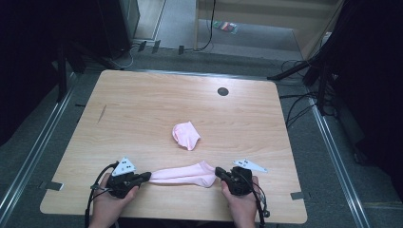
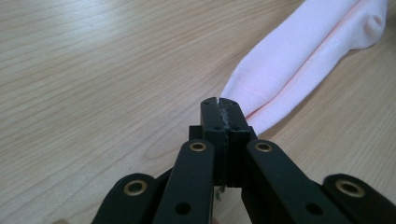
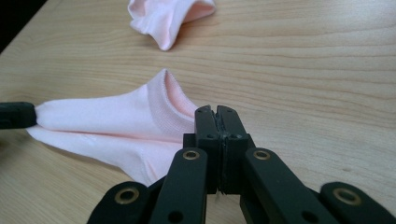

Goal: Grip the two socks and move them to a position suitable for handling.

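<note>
A long pink sock (image 1: 183,174) lies stretched near the table's front edge between my two grippers. My left gripper (image 1: 146,176) is shut on its toe end, and in the left gripper view the closed jaws (image 2: 219,105) pinch the tip of that sock (image 2: 299,60). At the other end, my right gripper (image 1: 218,171) is shut on the cuff. In the right gripper view its jaws (image 3: 216,112) clamp the ribbed cuff edge of the sock (image 3: 116,121), whose opening gapes upward. The left gripper's tip (image 3: 16,115) shows at the far end there.
A second pink sock (image 1: 186,135) lies crumpled just beyond the stretched one, also seen as a bunched sock (image 3: 163,16) in the right gripper view. The wooden table (image 1: 142,104) has a dark round hole (image 1: 223,91) near its back edge. Cables and dark stands surround the table.
</note>
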Action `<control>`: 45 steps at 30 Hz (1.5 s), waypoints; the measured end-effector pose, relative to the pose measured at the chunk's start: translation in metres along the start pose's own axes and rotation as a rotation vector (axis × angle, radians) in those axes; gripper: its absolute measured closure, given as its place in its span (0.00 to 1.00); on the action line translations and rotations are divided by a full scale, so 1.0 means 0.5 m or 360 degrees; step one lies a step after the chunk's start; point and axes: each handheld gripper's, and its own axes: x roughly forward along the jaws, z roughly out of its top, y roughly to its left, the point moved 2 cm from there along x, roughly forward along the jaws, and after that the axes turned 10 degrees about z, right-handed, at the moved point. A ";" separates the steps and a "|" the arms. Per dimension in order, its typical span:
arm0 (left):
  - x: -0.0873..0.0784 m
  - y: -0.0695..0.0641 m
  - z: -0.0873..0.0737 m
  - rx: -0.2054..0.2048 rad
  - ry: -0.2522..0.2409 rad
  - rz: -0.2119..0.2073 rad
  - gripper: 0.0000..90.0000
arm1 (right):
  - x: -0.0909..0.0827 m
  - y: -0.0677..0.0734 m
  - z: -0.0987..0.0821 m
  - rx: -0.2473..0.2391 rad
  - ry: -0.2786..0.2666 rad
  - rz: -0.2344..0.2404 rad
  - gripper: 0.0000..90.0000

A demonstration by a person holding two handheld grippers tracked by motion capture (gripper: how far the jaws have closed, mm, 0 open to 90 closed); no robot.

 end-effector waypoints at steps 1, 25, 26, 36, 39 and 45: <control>0.000 0.000 0.000 -0.0012 0.0008 -0.0016 1.00 | 0.001 -0.001 -0.001 -0.0008 0.0011 -0.0012 1.00; 0.001 -0.038 -0.005 0.0019 -0.0134 -0.0058 0.75 | 0.010 0.004 -0.010 -0.0059 -0.0103 -0.0057 0.81; -0.003 -0.038 -0.003 0.0015 -0.0164 -0.0072 0.75 | 0.010 0.004 -0.010 -0.0059 -0.0103 -0.0057 0.81; 0.024 -0.079 -0.004 0.0164 -0.0076 -0.0066 0.78 | 0.055 0.054 -0.044 -0.0223 0.0118 0.0084 0.86; 0.025 -0.075 -0.004 0.0139 -0.0058 -0.0060 0.79 | 0.056 0.057 -0.049 -0.0270 0.0139 0.0070 0.86; 0.025 -0.069 -0.005 0.0096 -0.0063 -0.0080 0.83 | 0.042 0.057 -0.053 -0.0380 0.0198 0.0021 0.86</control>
